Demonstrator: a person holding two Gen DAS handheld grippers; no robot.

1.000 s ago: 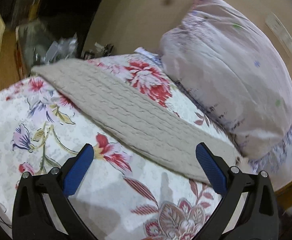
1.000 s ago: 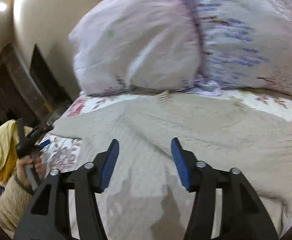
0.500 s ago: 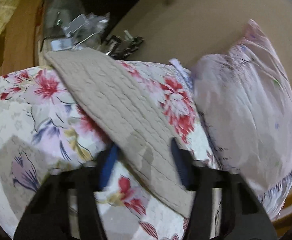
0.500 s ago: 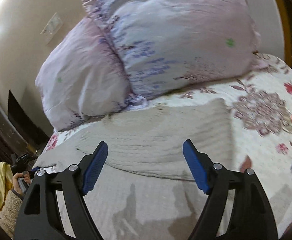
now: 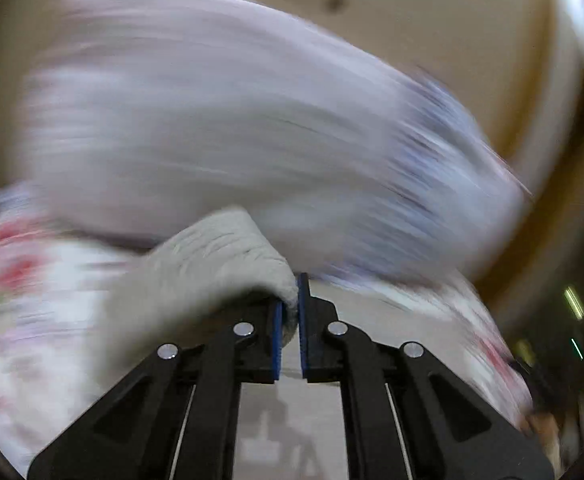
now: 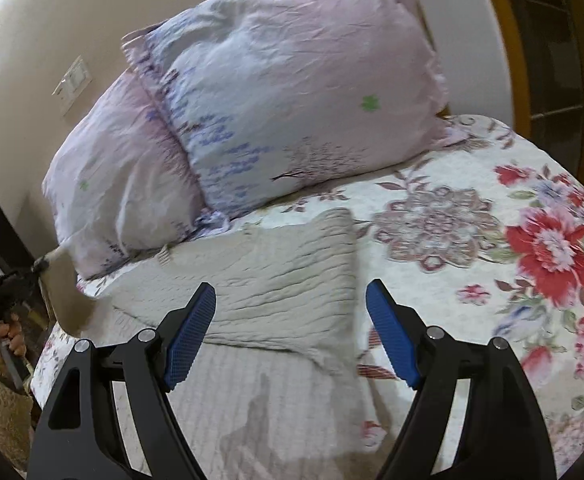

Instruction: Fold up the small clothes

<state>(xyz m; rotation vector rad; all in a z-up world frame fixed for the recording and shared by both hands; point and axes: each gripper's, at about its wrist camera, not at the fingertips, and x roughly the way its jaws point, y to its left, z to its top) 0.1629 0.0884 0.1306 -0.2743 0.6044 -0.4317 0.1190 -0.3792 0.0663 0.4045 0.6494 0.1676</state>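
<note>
A beige knitted sweater [image 6: 275, 300] lies on the floral bedspread [image 6: 492, 240], one sleeve folded across its body. My right gripper [image 6: 292, 332] is open and hovers just above the folded sleeve and the sweater's right edge. My left gripper [image 5: 289, 312] is shut on the other sleeve of the sweater [image 5: 219, 256], lifted off the bed; that view is heavily blurred. In the right wrist view the left gripper [image 6: 41, 266] shows at the far left, with the sleeve [image 6: 65, 292] hanging from it.
Two pale pink and blue pillows [image 6: 292, 100] lean against the wall at the head of the bed, just behind the sweater. A wooden bed frame [image 6: 504, 40] runs at the right. The person's hand [image 6: 5, 336] shows at lower left.
My left gripper closed on the sweater sleeve and lifted it, swinging fast toward the pillows. My right gripper swung right over the sweater and opened wider.
</note>
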